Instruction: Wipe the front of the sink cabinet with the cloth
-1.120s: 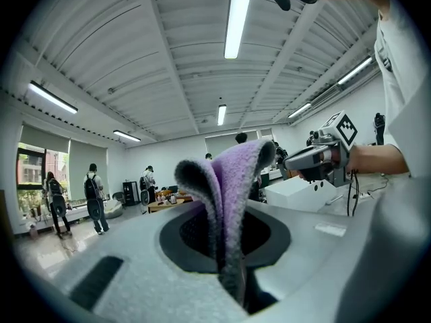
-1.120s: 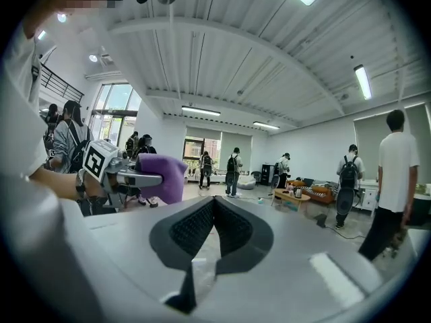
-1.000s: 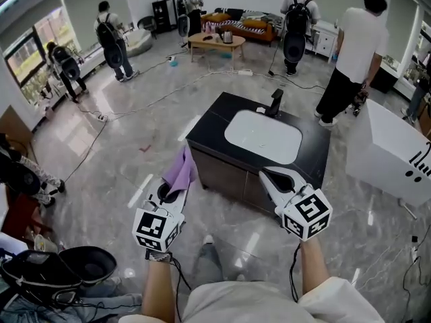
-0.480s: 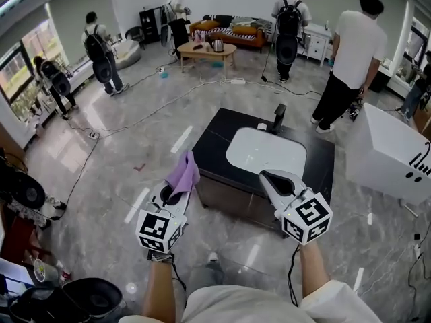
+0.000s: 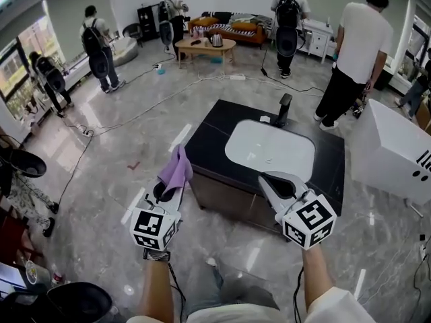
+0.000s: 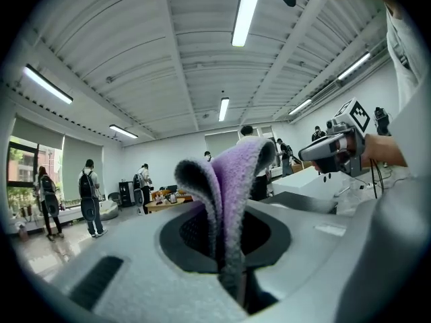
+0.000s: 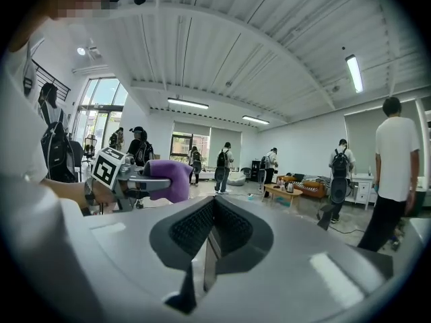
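The sink cabinet point(image 5: 225, 197) stands ahead of me, with a black top, a white basin point(image 5: 269, 150) and a dark brown front. My left gripper point(image 5: 168, 188) is held up left of the cabinet's near corner, shut on a purple cloth point(image 5: 176, 169) that sticks up from the jaws. In the left gripper view the cloth point(image 6: 229, 180) folds over above the closed jaws. My right gripper point(image 5: 273, 180) hovers over the cabinet's front edge, shut with nothing in it. In the right gripper view its jaws meet, and the left gripper with the cloth point(image 7: 165, 179) shows beyond.
A black faucet point(image 5: 283, 108) rises behind the basin. A white box point(image 5: 394, 153) stands to the right. A person in a white shirt point(image 5: 353, 52) stands behind the cabinet, and several others stand further back. Cables point(image 5: 141, 106) cross the marble floor.
I have moved closer to the cabinet, and it now looks larger and nearer. Both grippers keep their pose, and the cloth stays in the left one.
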`<state>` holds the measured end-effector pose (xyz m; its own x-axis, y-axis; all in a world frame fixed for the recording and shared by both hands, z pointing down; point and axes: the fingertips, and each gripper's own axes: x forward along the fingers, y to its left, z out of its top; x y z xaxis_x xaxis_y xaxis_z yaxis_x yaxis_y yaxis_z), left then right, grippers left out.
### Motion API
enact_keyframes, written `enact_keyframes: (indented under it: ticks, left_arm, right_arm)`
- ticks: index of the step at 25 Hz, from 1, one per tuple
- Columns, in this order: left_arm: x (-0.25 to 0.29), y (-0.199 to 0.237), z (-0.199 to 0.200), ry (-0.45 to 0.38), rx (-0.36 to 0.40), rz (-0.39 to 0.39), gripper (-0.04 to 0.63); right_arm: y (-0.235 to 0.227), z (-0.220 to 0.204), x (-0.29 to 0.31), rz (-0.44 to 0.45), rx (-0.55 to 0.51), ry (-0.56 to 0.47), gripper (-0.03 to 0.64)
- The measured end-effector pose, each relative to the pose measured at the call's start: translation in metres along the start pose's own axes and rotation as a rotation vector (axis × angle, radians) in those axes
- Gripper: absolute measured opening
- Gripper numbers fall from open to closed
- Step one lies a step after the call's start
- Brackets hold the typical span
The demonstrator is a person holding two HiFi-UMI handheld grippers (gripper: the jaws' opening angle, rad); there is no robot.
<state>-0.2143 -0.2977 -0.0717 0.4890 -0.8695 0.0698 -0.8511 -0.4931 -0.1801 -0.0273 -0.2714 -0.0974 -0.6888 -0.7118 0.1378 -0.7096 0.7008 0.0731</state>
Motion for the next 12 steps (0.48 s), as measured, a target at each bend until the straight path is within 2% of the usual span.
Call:
enact_keyframes:
  ticks: [7,12]
  left_arm:
    - [0.024,0.005,-0.086,0.012,0.012,-0.012,0.044]
    - [0.047,0.029,-0.156,0.013,0.032,0.002,0.044]
  right_arm:
    - [-0.022,-0.08,0.038,-0.023,0.002,-0.003,0.006]
    - [-0.034,-0.139,0.069,-0.009,-0.011,-0.011,0.006]
